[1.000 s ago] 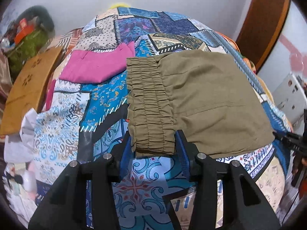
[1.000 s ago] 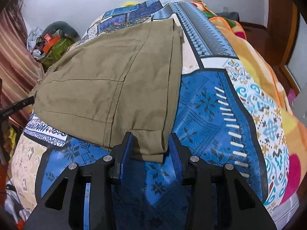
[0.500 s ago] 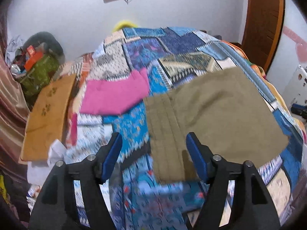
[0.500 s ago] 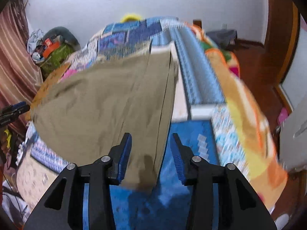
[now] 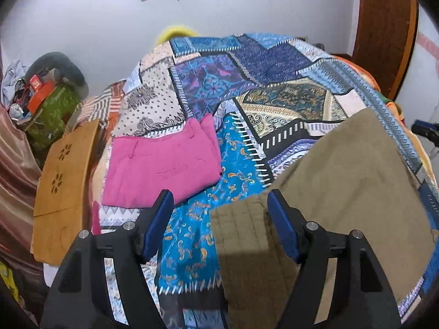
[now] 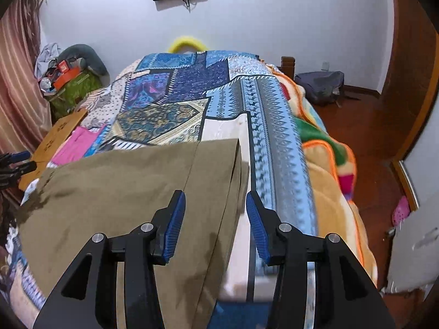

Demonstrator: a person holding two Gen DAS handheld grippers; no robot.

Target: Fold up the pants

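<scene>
The bed, under a patchwork cover, is the largest thing in view, and the pants lie flat on its near part, olive, already folded into a broad panel with the waistband toward the left gripper and the stacked hem edges toward the right one. They look like light, soft woven cloth: limp, likely to sag and drag when lifted, not slippery and not fragile. The gathered elastic waistband is thicker and should give the firmest pinch, so the sensible holds are that band on one side and the layered hem corner on the other, taking all layers together so the fold does not slide apart. Beyond them lies a pink cloth, also folded, with a wooden board just beside the bed edge and a heap of clutter by the wall. The left gripper hovers above the waistband with its jaws wide apart and nothing between them; the right gripper hangs over the hem side, likewise spread and empty. By count: one pair of pants, one pink cloth, one board, two grippers, four blue pads.
</scene>
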